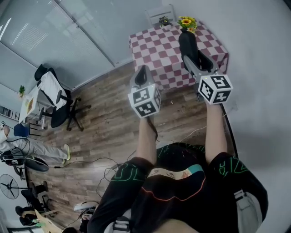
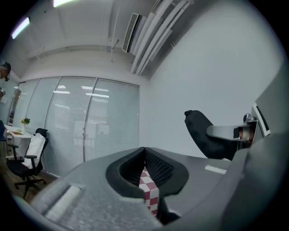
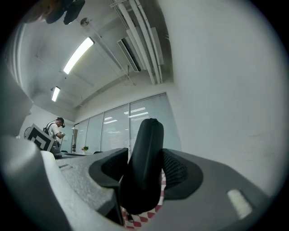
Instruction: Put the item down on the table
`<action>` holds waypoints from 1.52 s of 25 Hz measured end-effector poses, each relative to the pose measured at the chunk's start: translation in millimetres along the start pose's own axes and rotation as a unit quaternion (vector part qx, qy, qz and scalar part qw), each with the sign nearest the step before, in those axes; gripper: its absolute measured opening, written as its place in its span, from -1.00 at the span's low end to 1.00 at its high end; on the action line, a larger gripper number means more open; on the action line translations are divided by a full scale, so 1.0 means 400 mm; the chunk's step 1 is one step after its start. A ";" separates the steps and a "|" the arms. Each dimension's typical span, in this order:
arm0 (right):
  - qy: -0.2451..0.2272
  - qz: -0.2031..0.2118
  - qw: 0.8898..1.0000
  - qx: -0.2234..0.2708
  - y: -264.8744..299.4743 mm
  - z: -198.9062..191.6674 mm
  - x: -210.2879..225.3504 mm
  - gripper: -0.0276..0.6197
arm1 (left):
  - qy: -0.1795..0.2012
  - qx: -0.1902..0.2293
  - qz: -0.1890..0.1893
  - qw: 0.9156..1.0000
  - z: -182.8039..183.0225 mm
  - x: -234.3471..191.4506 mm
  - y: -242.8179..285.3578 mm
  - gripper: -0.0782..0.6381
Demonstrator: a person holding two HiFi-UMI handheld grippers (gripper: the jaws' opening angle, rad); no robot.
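Note:
The item is a long black padded object (image 1: 188,42), held upright over the near right part of a table with a red-and-white checked cloth (image 1: 157,52). My right gripper (image 1: 193,58) is shut on its lower half. In the right gripper view the black item (image 3: 146,162) fills the gap between both pads, with the checked cloth just below. My left gripper (image 1: 142,69) hovers in front of the table's near left edge, shut and empty. In the left gripper view its tips (image 2: 144,150) meet, and the black item (image 2: 202,134) shows at the right.
Sunflowers (image 1: 187,22) and a small potted plant (image 1: 164,21) stand at the table's far side, with a white chair (image 1: 159,12) behind. A white wall runs along the right. A black office chair (image 1: 57,98), a seated person (image 1: 32,149) and floor cables (image 1: 91,161) are at the left.

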State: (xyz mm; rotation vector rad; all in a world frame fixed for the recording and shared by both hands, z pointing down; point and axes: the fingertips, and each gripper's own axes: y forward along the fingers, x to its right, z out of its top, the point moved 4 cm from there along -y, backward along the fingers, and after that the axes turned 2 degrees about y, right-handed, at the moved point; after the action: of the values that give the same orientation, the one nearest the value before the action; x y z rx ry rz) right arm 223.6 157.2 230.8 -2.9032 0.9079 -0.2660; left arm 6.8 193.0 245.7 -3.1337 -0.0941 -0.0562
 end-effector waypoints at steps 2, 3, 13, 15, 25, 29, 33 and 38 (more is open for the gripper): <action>0.004 0.003 1.000 -0.002 -0.009 -0.005 0.004 -0.18 | -0.001 -0.003 0.003 1.000 -0.002 0.007 -0.007 -0.76; 0.007 0.003 1.000 -0.002 -0.013 -0.008 0.006 -0.18 | 0.004 -0.005 0.003 1.000 -0.004 0.011 -0.010 -0.76; 0.038 -0.031 0.999 0.001 0.040 -0.077 0.053 -0.18 | 0.031 -0.039 -0.005 0.999 -0.081 -0.018 0.043 -0.76; 0.041 -0.050 0.998 -0.005 0.057 -0.095 0.092 -0.18 | 0.027 -0.049 -0.020 0.998 -0.114 -0.005 0.091 -0.76; 0.063 -0.102 0.992 -0.036 0.207 -0.172 0.248 -0.18 | -0.005 -0.082 -0.066 0.994 -0.220 0.004 0.359 -0.76; 0.073 -0.111 0.989 -0.062 0.296 -0.237 0.280 -0.18 | -0.020 -0.108 -0.063 0.992 -0.282 -0.043 0.440 -0.76; 0.072 -0.099 0.988 -0.089 0.414 -0.309 0.274 -0.18 | -0.049 -0.131 -0.048 0.989 -0.355 -0.122 0.509 -0.76; 0.060 -0.080 0.987 -0.127 0.563 -0.370 0.254 -0.18 | -0.076 -0.142 -0.034 0.986 -0.404 -0.212 0.598 -0.76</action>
State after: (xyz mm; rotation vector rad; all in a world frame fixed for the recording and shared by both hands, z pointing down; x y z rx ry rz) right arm 152.3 -90.2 359.5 -3.2327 0.7776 -0.3675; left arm -69.3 -52.2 402.7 -3.4150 -0.2112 0.1881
